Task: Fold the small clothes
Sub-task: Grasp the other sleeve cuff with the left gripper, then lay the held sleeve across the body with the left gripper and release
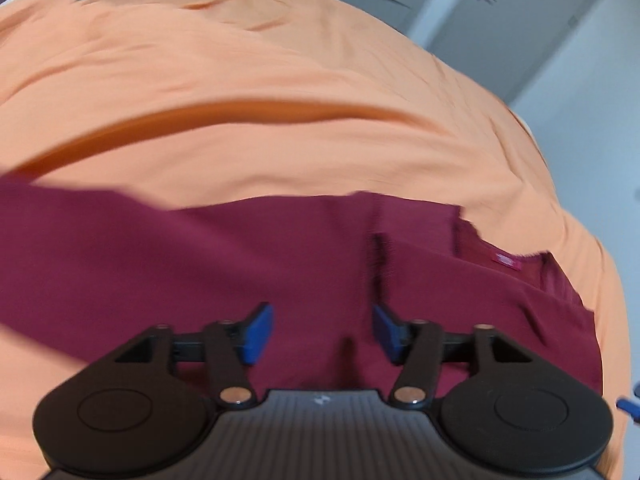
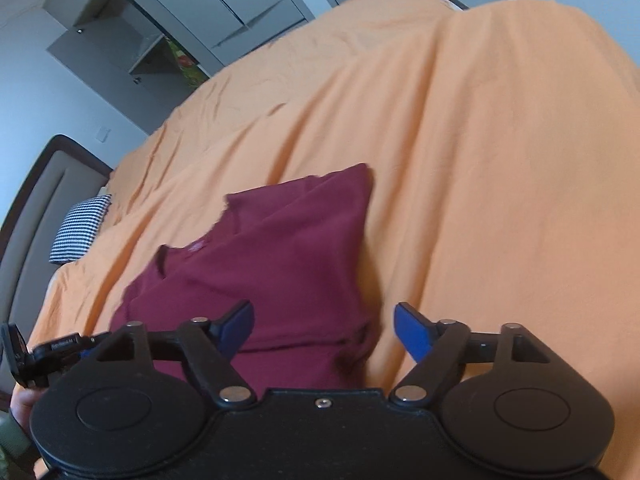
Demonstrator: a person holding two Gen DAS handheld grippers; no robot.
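maroon garment (image 2: pixel 272 264) | partly folded, layers overlapping (small label showing) | lying flat on orange bedsheet (image 2: pixel 480 160)

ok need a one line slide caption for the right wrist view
Right tool open above a partly folded maroon garment lying on an orange bedsheet.

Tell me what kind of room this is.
Most likely a bedroom. A wide bed under an orange sheet fills both views, with a padded headboard and a striped pillow at one end, and grey cupboards along the wall.
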